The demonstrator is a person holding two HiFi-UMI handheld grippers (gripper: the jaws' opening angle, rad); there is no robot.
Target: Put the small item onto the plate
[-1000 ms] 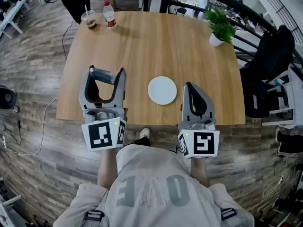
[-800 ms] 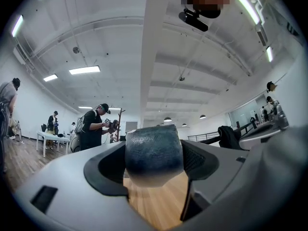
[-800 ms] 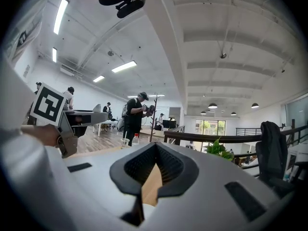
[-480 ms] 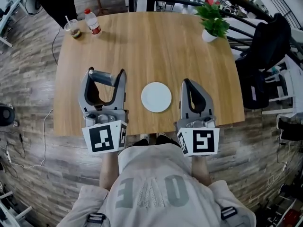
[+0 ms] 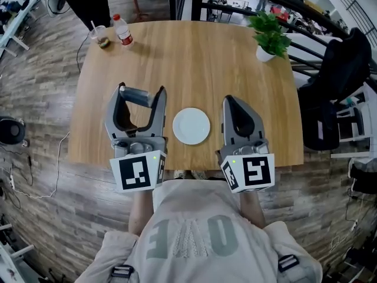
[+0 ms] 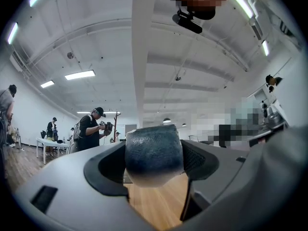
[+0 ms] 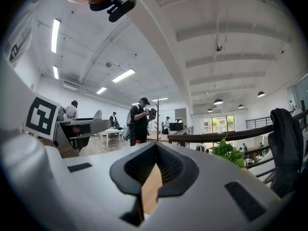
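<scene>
A round white plate (image 5: 191,125) lies on the wooden table (image 5: 194,58) near its front edge, between my two grippers. My left gripper (image 5: 141,93) hovers just left of the plate, shut on a small dark grey cylindrical item (image 5: 139,95). In the left gripper view the item (image 6: 153,153) spans the gap between both jaws, above the tabletop. My right gripper (image 5: 230,101) is just right of the plate, shut with nothing in it; in the right gripper view its jaws (image 7: 155,147) meet at the tip.
At the table's far left corner stand a drinks bottle (image 5: 123,30) and a plastic cup with a straw (image 5: 101,37). A potted plant (image 5: 269,37) stands at the far right corner. A chair draped with a dark jacket (image 5: 341,63) is beyond the right edge.
The head view has shifted a little over the table. Both grippers keep their places beside the plate, and the left one still holds the item.
</scene>
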